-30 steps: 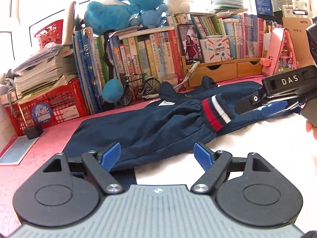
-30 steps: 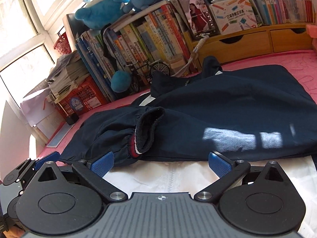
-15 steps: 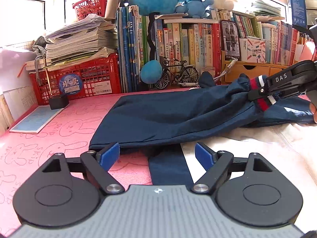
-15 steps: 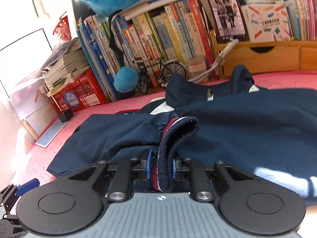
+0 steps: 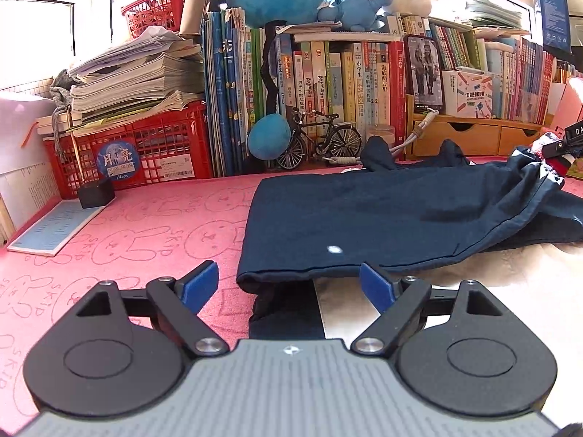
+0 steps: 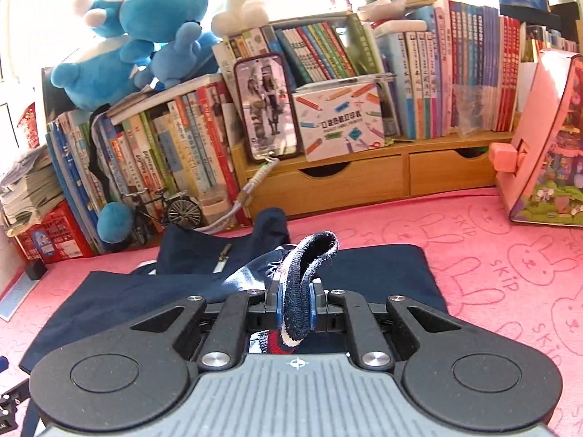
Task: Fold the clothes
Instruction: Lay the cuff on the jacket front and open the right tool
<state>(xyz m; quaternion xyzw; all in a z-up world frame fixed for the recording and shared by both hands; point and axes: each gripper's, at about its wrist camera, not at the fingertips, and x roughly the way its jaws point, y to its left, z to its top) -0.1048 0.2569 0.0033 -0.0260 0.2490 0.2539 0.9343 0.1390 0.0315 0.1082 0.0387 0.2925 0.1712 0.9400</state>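
On pink table (image 5: 153,218) | left gripper (image 5: 289,286) wide open at jacket (image 5: 364,218) hem | right gripper (image 6: 296,304) closing, pinching striped cuff (image 6: 309,266) | books (image 5: 328,102) behind

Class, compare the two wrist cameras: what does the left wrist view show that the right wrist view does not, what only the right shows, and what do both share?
Only the left wrist view shows the open left gripper at the folded front edge of the navy blue jacket, and the black cube beside the red plastic crate.

Only the right wrist view shows the pink house-shaped box and, close up, the right gripper closing on the striped knitted cuff.

Both show the jacket, the model bicycle, the blue plush toys and the pink rabbit-print mat.
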